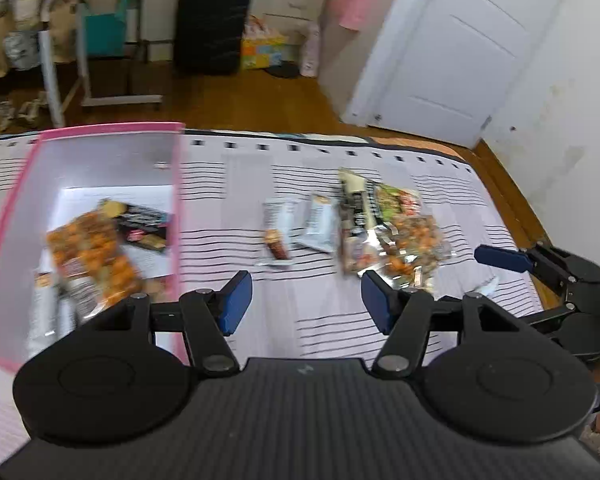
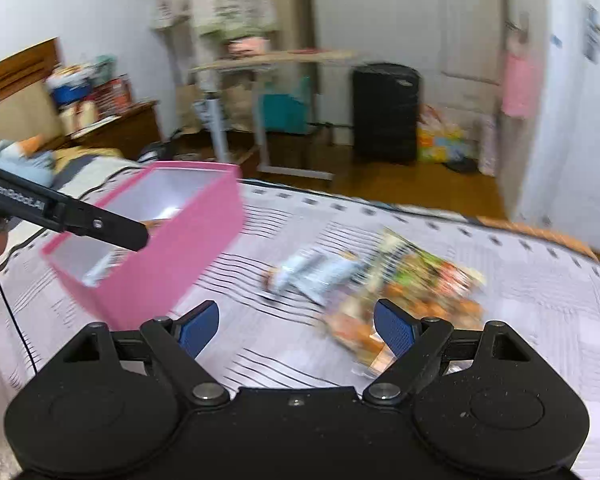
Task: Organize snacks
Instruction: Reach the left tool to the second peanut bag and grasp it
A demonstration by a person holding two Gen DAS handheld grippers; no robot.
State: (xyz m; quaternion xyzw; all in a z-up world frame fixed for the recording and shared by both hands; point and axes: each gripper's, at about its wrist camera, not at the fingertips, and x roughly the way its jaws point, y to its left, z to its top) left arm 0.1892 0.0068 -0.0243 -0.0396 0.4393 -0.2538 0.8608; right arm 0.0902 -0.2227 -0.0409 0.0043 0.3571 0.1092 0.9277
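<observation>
The snacks lie on a bed under a pale sheet with thin black stripes. Its far edge runs across the middle of the left wrist view, with wood floor beyond, and its right corner curves off at the frame's right, close to a white door.

A pink box stands open at centre left of that view, its near wall running down the frame. Inside it lie an orange snack bag and a dark packet, with a white wrapper partly under them.

A broad strip of bare sheet separates the box from the loose pile at centre right: two small white bars side by side, then a heap of crinkly clear bags with orange and green contents, overlapping one another.

The left claw hangs spread over bare sheet, nothing between its blue pads. The right claw is also spread and empty, just short of the blurred heap.
</observation>
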